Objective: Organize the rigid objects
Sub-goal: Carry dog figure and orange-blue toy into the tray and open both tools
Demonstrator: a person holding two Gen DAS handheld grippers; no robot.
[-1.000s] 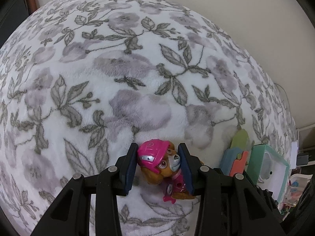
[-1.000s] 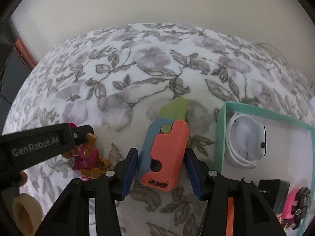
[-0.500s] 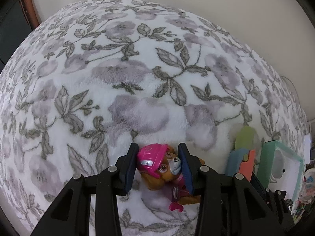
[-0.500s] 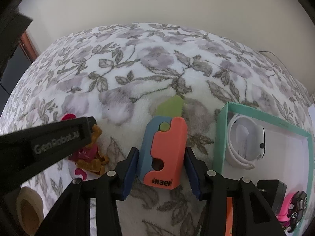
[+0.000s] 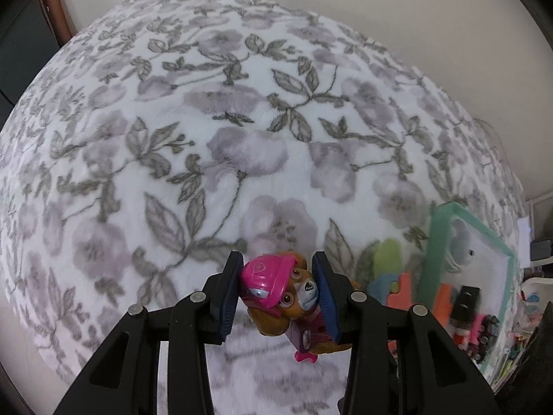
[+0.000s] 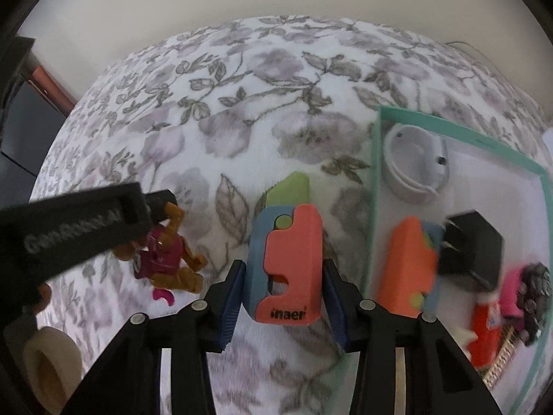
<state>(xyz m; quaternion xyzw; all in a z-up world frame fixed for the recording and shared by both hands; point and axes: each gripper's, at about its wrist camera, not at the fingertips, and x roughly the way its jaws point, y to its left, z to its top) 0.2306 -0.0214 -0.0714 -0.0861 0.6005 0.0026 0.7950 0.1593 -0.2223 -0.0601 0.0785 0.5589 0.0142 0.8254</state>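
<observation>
While my right claw (image 6: 283, 297), its jaws having just been closing, is clamping the toy knife (image 6: 287, 263) lengthwise up-frame, the teal box (image 6: 375, 186) is lying just right of it. My left claw (image 5: 276, 297) is clamping the pup figure (image 5: 280, 287), farther from the box.

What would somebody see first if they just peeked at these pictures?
Probably the puppy toy in its pink helmet, pinched by the head in the left tool above the flowery blanket. Next, the orange-and-blue toy knife in the right tool, beside the teal box.
</observation>
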